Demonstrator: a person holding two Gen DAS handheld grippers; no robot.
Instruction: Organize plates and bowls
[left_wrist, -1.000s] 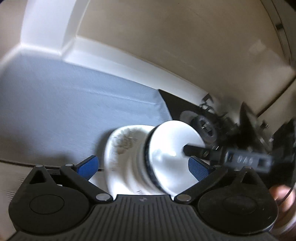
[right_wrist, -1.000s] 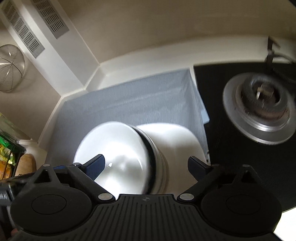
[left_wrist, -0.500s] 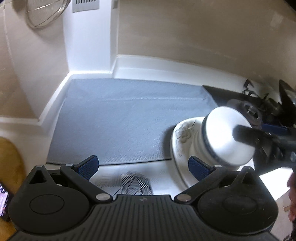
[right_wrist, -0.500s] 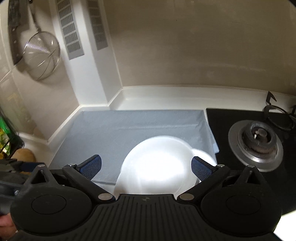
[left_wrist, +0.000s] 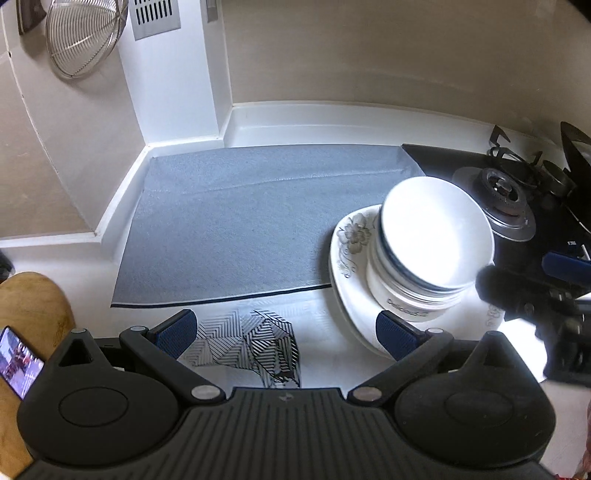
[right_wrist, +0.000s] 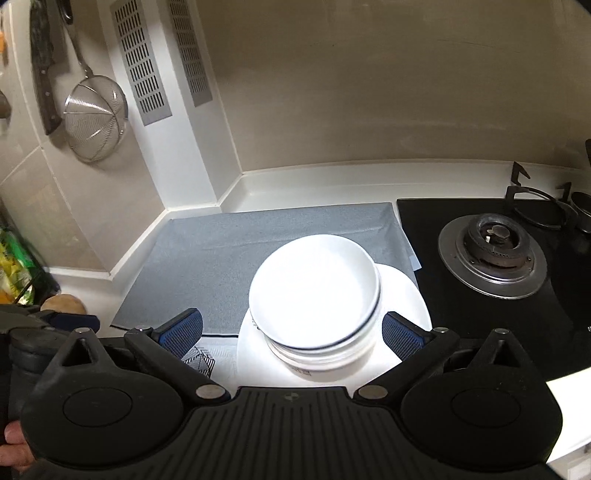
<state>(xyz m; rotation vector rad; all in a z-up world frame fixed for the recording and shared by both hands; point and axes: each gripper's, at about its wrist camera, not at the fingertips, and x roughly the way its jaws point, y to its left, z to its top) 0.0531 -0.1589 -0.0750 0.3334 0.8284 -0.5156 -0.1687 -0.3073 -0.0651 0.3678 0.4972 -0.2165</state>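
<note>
A stack of white bowls (left_wrist: 436, 243) stands on a white plate with a grey flower print (left_wrist: 351, 243) at the right front edge of the grey mat (left_wrist: 240, 221). The same stack (right_wrist: 314, 291) and plate (right_wrist: 402, 295) show in the right wrist view. My left gripper (left_wrist: 286, 332) is open and empty, pulled back to the left of the stack. My right gripper (right_wrist: 291, 332) is open, low in front of the bowls, with its fingers apart on either side of the stack's near side. The right gripper also shows in the left wrist view (left_wrist: 532, 291).
A black gas hob with a burner (right_wrist: 491, 254) lies right of the mat. A patterned cloth (left_wrist: 255, 339) lies at the counter's front. A strainer (right_wrist: 94, 118) and a knife (right_wrist: 44, 74) hang on the left wall. A wooden board (left_wrist: 26, 317) is at the left.
Both grippers have pulled back and up from the bowls and plate. The left one has swung left, so the stack now sits at its right. The bowls stay on the plate.
</note>
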